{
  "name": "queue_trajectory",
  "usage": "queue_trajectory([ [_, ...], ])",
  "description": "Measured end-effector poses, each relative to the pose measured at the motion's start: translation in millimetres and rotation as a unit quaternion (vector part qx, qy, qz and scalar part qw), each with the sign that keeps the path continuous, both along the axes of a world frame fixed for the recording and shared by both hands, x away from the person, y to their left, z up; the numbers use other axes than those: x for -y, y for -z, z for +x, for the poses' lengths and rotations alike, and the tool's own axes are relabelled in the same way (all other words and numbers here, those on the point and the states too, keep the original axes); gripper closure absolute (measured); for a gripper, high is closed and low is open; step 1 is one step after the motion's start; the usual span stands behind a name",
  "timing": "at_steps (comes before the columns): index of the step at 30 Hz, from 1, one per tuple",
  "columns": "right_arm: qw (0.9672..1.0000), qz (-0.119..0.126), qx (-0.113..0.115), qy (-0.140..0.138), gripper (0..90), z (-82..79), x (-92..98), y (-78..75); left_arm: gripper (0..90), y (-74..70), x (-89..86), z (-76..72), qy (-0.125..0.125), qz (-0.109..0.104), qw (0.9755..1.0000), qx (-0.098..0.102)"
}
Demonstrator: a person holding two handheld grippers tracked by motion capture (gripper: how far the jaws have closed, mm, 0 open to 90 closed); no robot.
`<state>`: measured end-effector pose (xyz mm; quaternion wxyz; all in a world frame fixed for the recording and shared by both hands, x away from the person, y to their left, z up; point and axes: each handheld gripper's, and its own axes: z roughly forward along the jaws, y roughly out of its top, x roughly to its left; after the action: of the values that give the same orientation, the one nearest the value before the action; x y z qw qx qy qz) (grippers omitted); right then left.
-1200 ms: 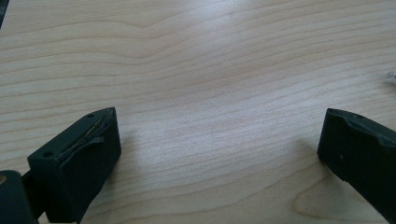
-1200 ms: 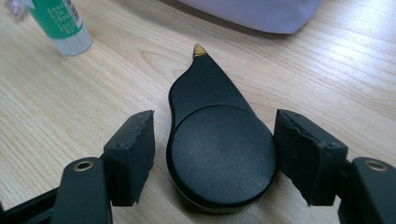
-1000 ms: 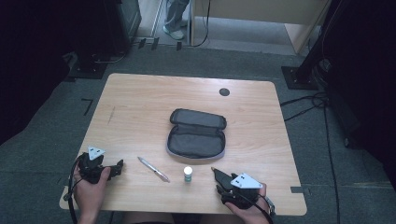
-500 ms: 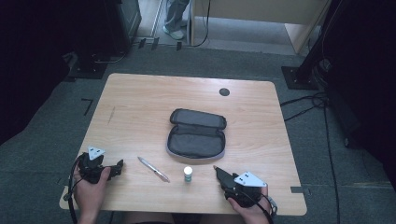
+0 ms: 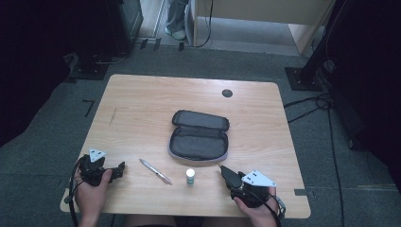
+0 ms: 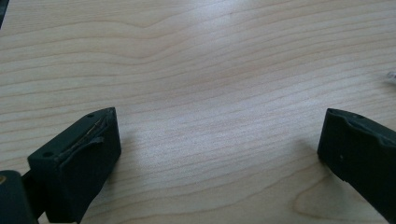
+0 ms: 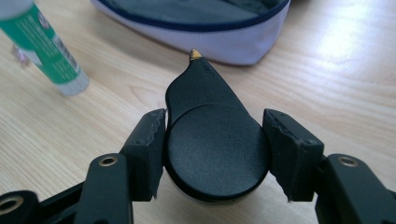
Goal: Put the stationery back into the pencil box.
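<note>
My right gripper [image 5: 230, 176] lies near the table's front edge, right of centre. In the right gripper view the gripper [image 7: 217, 135] is shut on a black teardrop-shaped piece [image 7: 201, 88] with a small yellow tip. Its jaws have just closed in, and both pads press the piece's round body. The tip points at an open grey pencil case [image 7: 224, 37] close ahead. My left gripper [image 5: 118, 168] rests at the front left. In the left gripper view it [image 6: 219, 140] stands open, with bare wood between the fingers.
The pencil case [image 5: 198, 137] lies open at the middle of the wooden table [image 5: 142, 104]. A silver pen [image 5: 155, 171] lies between the grippers, beside an upright glue stick [image 5: 190, 176], which is left of the held piece [image 7: 44, 44]. A black grommet [image 5: 227, 93] sits at the back.
The right gripper has edged slightly to the right along the front edge. The left hand, pen, glue stick and case have stayed where they were.
</note>
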<state>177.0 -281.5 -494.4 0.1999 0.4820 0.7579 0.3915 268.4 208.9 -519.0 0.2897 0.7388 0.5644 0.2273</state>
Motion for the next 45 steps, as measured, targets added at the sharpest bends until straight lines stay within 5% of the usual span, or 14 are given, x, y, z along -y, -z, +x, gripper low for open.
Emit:
queue_trajectory([
  [10, 0.9999, 0.001, 0.012, 0.001, 41.8, 4.6, 2.7, -19.0, 0.0, 0.0, 0.0, 0.0, 0.000, 0.000, 1.0000, 0.000],
  [23, 0.9996, -0.006, 0.028, -0.001, 41.8, 29.3, 0.4, -43.4, 0.0, 0.0, 0.0, 0.0, 0.000, 0.000, 1.0000, 0.000],
  [36, 0.9992, -0.011, 0.030, -0.025, 41.8, 73.5, -16.9, -59.9, 0.0, 0.0, 0.0, 0.0, 0.000, 0.000, 1.0000, 0.000],
  [45, 0.9988, -0.016, 0.015, -0.044, 41.8, 103.6, -34.6, -52.7, 0.0, 0.0, -0.1, 0.0, 0.000, 0.000, 1.0000, 0.000],
])
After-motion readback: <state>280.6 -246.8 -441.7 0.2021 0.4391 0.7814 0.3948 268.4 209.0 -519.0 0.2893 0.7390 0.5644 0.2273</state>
